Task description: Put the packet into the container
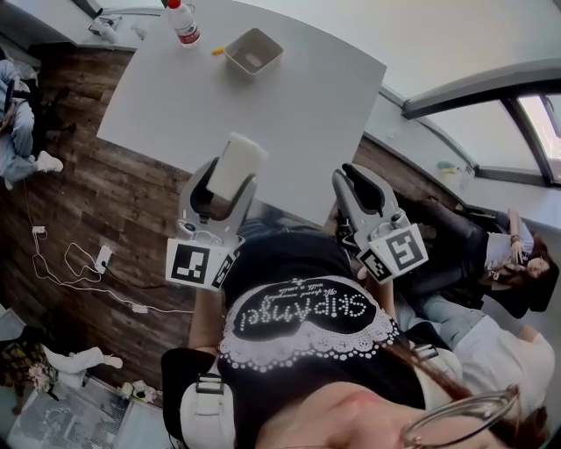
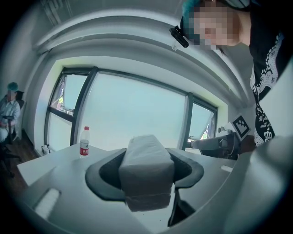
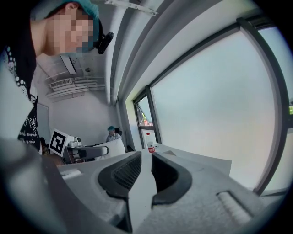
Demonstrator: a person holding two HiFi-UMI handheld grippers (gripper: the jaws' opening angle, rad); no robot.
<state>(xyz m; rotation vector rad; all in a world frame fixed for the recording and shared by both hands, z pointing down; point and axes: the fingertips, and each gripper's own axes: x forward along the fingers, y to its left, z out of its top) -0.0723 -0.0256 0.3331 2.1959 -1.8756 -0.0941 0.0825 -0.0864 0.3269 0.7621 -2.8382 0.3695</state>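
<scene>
A white, soft-looking packet [image 1: 235, 162] stands up between the jaws of my left gripper [image 1: 230, 180], which is shut on it over the table's near edge. In the left gripper view the packet [image 2: 146, 169] fills the gap between the dark pads. The container, a shallow beige tray [image 1: 254, 51], sits at the far side of the grey table [image 1: 289, 114], well beyond both grippers. My right gripper [image 1: 361, 184] is held beside the left one, shut to a narrow slit with nothing in it [image 3: 146, 176].
A water bottle with a red cap [image 1: 183, 22] stands left of the tray, also seen as the bottle [image 2: 84, 142]. A small yellow item lies by the tray. People sit at the left [image 1: 17, 114] and right [image 1: 508, 254]. Cables [image 1: 88, 263] trail over the wooden floor.
</scene>
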